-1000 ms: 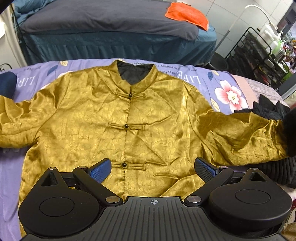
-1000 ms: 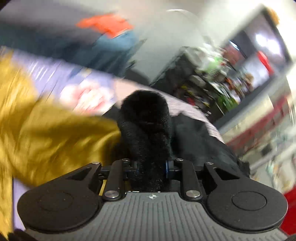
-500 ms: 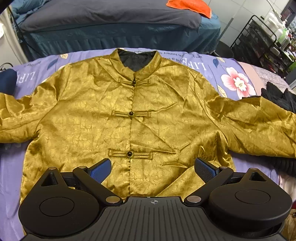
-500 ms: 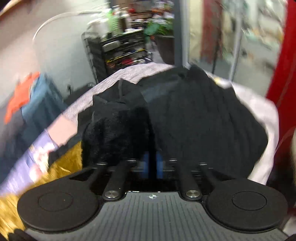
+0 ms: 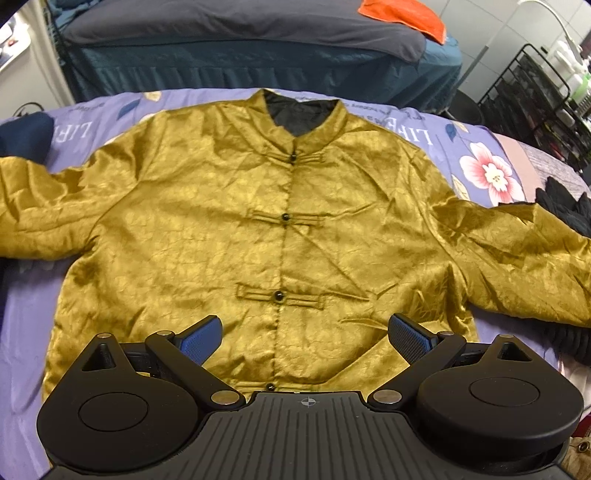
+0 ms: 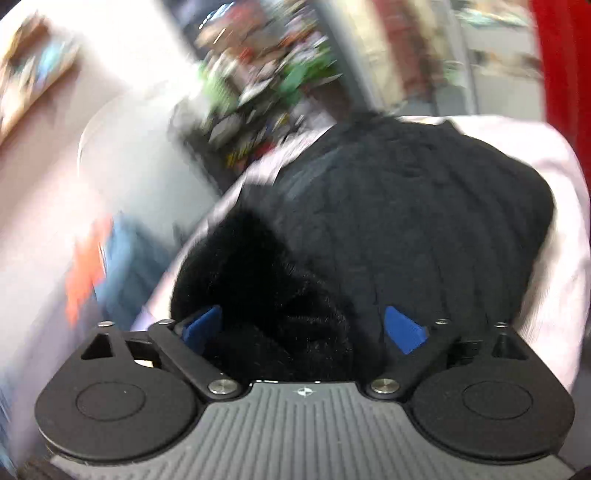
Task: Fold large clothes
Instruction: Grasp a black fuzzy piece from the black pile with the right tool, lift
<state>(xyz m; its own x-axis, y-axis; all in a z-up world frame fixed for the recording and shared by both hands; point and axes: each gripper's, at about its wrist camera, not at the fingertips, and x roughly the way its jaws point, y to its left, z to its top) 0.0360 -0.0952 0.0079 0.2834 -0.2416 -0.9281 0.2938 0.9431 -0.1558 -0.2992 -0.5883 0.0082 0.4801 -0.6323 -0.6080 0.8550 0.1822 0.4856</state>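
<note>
Gold jacket (image 5: 258, 229) flat on bed sheet (image 5: 22, 332); left tongs (image 5: 306, 336) apart above hem; right tongs (image 6: 304, 328) apart over black clothes (image 6: 406, 221).

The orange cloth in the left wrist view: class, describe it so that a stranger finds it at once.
Find the purple floral sheet under the gold jacket. Behind it stands a bed with a grey cover. The orange cloth lies on its right end, the only bright orange thing there.

Both jacket (image 5: 229, 236) cuffs run off-frame (right wrist view motion-blurred).
</note>
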